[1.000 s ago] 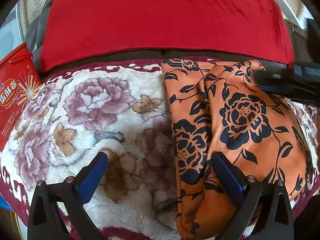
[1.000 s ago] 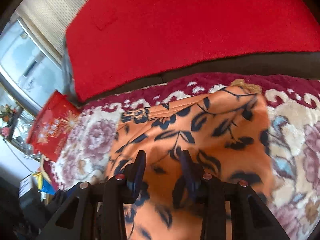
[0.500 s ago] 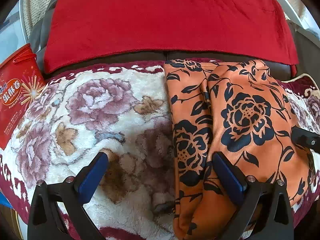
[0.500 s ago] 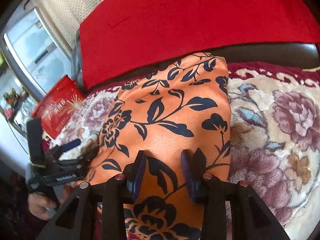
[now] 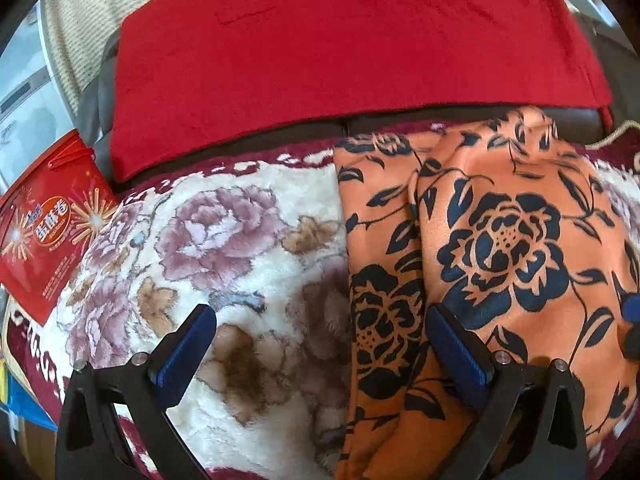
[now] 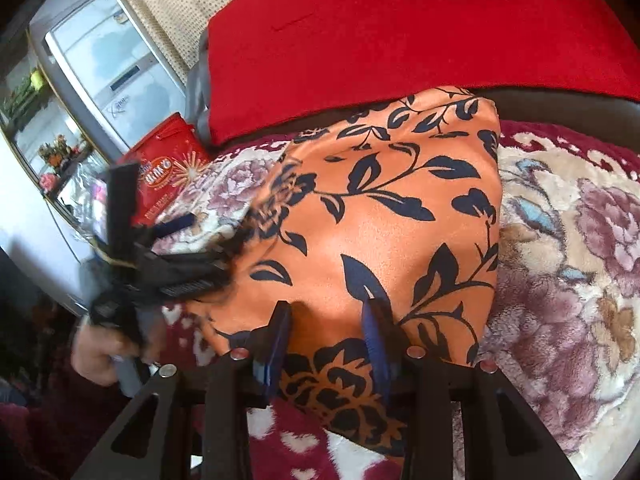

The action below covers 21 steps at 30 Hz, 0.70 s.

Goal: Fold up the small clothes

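- A red snack bag (image 5: 44, 236) is lying at far left, showing Chinese writing too small to read.
- The left gripper (image 5: 320, 348) is hovering over the floral blanket (image 5: 240, 240), fingers wide apart, gripping nothing.
- An orange floral garment (image 5: 500, 248) is lying folded on the blanket.
- The right gripper (image 6: 328, 340) is hovering at the garment's near edge, fingers partly apart.

**Everything placed around the folded garment**

The folded garment (image 5: 500, 264) is lying on the floral blanket (image 5: 248, 264). Behind the garment, the backrest cloth (image 5: 340, 60) is hanging over the sofa. Well to the garment's left, the snack box (image 5: 44, 228) is standing at the blanket's edge. Farther left, behind the box, the refrigerator (image 6: 108, 64) is standing.
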Each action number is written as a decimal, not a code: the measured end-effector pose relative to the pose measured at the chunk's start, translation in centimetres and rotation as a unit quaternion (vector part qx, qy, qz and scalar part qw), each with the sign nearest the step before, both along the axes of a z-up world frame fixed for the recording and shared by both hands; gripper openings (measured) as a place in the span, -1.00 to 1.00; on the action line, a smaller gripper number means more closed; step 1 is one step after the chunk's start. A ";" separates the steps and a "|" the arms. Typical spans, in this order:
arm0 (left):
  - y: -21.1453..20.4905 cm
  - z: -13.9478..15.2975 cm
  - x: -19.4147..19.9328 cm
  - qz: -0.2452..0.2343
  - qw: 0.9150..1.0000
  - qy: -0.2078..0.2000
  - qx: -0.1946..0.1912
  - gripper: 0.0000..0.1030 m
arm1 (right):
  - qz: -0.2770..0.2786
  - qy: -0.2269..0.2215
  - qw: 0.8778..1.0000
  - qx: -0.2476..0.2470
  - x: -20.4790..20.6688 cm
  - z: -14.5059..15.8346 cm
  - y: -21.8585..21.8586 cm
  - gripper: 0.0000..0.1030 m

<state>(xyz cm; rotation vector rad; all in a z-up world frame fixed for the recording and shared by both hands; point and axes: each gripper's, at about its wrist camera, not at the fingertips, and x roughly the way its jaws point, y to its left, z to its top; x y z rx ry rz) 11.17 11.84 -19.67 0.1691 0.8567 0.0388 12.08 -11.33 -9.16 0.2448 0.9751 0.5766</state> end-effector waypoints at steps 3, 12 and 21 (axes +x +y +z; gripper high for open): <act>0.1 0.1 0.0 0.004 1.000 -0.001 -0.001 1.00 | -0.013 -0.002 0.999 0.029 0.0 0.8 -1.5 -0.22; -0.8 1.2 -0.1 0.013 0.999 -0.030 0.016 1.00 | -0.007 0.006 1.000 0.020 0.5 0.0 -1.6 -0.21; -1.5 2.0 0.6 0.014 0.999 -0.047 0.004 1.00 | -0.079 -0.025 0.994 0.066 2.8 1.8 -5.4 -0.14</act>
